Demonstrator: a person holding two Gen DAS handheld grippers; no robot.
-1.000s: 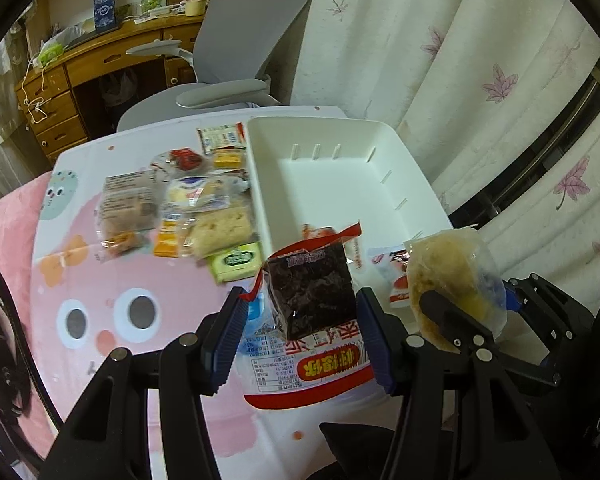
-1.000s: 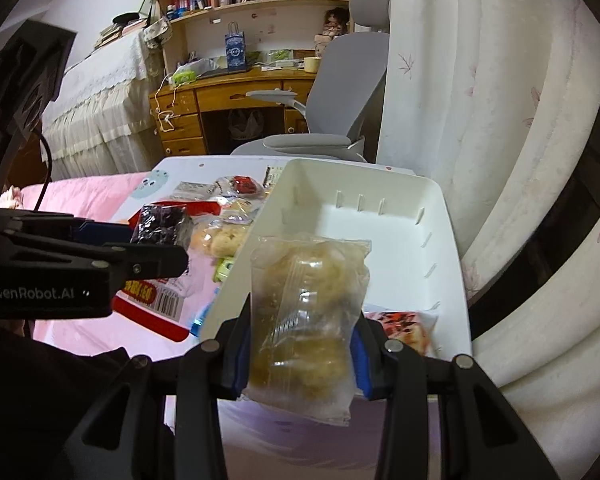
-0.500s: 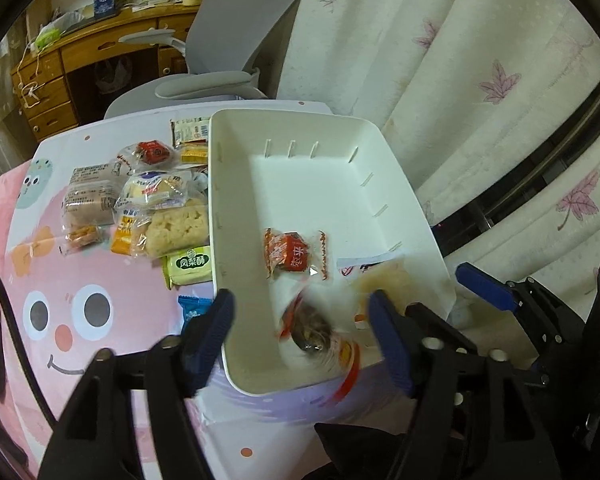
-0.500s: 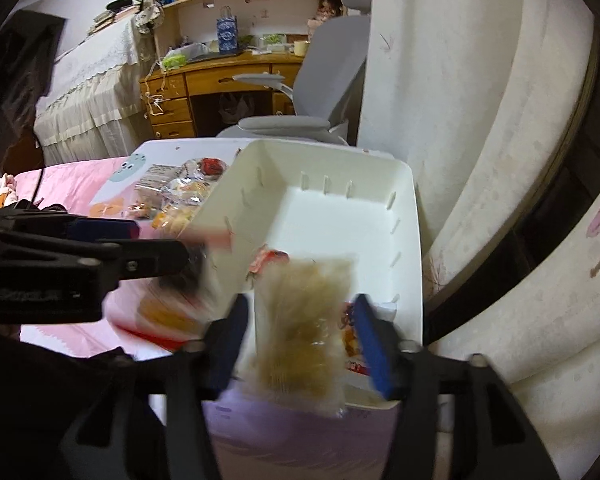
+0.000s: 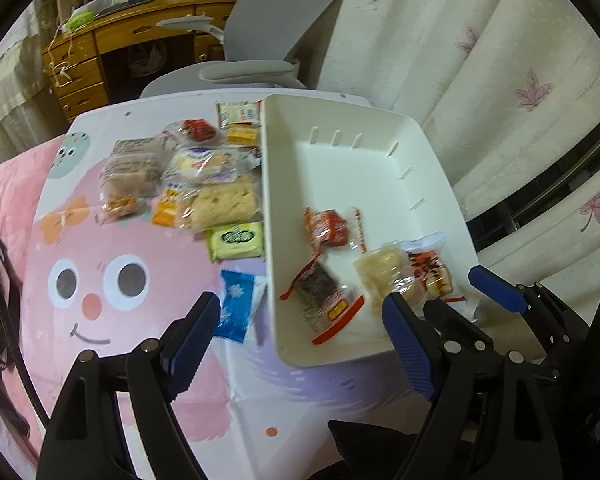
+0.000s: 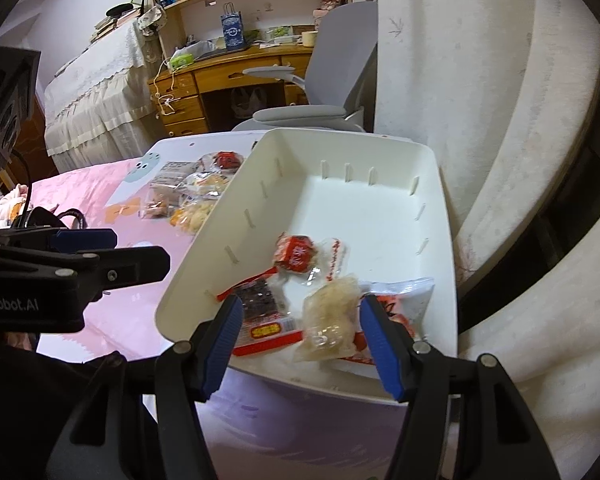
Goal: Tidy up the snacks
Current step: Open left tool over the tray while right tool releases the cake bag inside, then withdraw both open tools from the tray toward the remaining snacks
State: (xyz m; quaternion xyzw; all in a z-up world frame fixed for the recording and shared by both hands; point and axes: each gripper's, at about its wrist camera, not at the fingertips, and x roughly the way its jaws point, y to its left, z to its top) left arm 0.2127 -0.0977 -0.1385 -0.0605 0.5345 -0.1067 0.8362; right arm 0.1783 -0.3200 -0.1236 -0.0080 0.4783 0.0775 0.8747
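A white bin (image 5: 364, 128) (image 6: 380, 148) sits on the table's right side. In its near end lie a dark snack pack with red trim (image 5: 320, 288) (image 6: 260, 304), a clear bag of pale puffs (image 5: 384, 276) (image 6: 332, 312), a red-wrapped sweet (image 5: 326, 226) (image 6: 296, 254) and a red-print packet (image 5: 432, 268) (image 6: 400, 300). My left gripper (image 5: 300, 320) is open and empty above the bin's near left rim. My right gripper (image 6: 300, 320) is open and empty over the bin's near end.
Several loose snacks (image 5: 204, 184) lie left of the bin, with a green packet (image 5: 236, 240) and a blue packet (image 5: 236, 304) nearest. A grey chair (image 5: 276, 40) and wooden desk (image 5: 100, 52) stand behind. Curtains (image 5: 500, 80) hang at right.
Both grippers opened. The dark pack and the bag of puffs dropped from them into the bin's near end. Both grippers drew back a little.
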